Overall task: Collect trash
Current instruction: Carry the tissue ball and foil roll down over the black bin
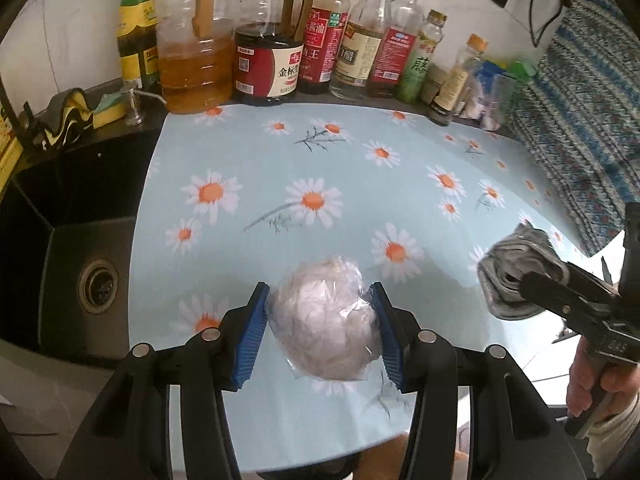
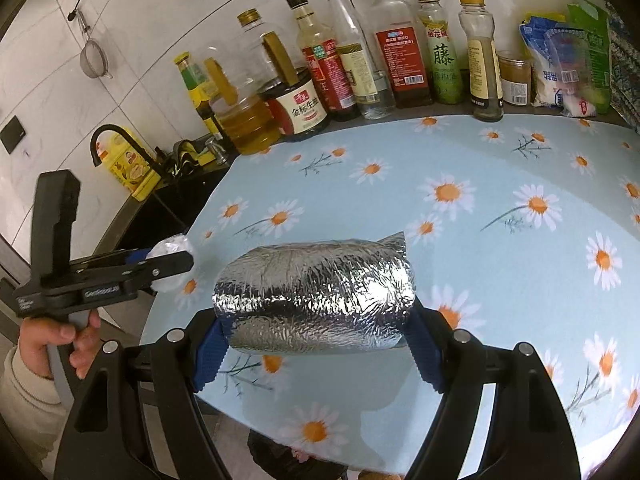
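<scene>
both grippers hold trash over the daisy cloth

the left gripper (image 1: pixel 322 330) has its blue pads (image 1: pixel 250 340) pinching a clear plastic wad (image 1: pixel 326 330) above the daisy tablecloth (image 1: pixel 360 184), beside the dark sink (image 1: pixel 72 264). the right gripper (image 2: pixel 316 344) clamps a crumpled foil bundle (image 2: pixel 316 296) by its ends, near the cloth's front edge. condiment bottles (image 2: pixel 400 52) line the wall.

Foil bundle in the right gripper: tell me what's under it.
Under the foil bundle, held in the right gripper, lies the daisy-print tablecloth, with one daisy peeking out below it. The cloth directly beneath is hidden, as is any gap between them.
</scene>
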A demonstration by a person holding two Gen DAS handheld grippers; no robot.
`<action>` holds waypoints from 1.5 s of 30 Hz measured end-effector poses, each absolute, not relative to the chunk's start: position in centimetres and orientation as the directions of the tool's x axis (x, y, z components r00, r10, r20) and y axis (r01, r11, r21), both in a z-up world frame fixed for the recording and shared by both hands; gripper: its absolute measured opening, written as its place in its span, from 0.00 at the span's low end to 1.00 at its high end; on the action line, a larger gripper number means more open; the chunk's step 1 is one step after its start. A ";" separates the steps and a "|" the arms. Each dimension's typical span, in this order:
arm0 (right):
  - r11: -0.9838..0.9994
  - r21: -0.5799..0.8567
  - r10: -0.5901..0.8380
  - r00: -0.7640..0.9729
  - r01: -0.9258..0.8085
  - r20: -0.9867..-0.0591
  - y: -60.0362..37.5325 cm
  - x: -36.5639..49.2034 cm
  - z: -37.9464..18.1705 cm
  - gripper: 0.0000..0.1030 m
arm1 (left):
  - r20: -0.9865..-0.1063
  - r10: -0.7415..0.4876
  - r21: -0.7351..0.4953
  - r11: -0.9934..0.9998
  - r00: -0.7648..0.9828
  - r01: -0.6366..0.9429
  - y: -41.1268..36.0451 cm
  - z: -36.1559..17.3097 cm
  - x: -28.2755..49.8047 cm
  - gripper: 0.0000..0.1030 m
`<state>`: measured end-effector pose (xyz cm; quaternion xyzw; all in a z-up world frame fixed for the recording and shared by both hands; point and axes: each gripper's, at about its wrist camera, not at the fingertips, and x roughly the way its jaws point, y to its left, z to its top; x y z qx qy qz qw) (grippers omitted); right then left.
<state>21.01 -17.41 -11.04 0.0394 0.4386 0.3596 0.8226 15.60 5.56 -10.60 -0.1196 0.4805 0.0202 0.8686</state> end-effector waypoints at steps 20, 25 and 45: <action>0.742 0.333 0.614 0.390 -0.582 -0.686 -14.6 10.5 -9.5 0.74 | -0.777 -0.145 -0.249 0.965 0.612 -0.088 5.4 -8.5 4.0 0.47; 0.740 0.341 0.612 0.372 -0.579 -0.698 -14.0 8.3 -9.9 0.74 | -0.776 -0.160 -0.258 0.963 0.610 -0.075 5.3 -8.9 2.0 0.47; 0.764 0.357 0.579 0.326 -0.537 -0.747 -12.0 2.4 -13.4 0.74 | -0.808 -0.227 -0.309 0.949 0.544 -0.063 5.9 -12.8 -3.4 0.47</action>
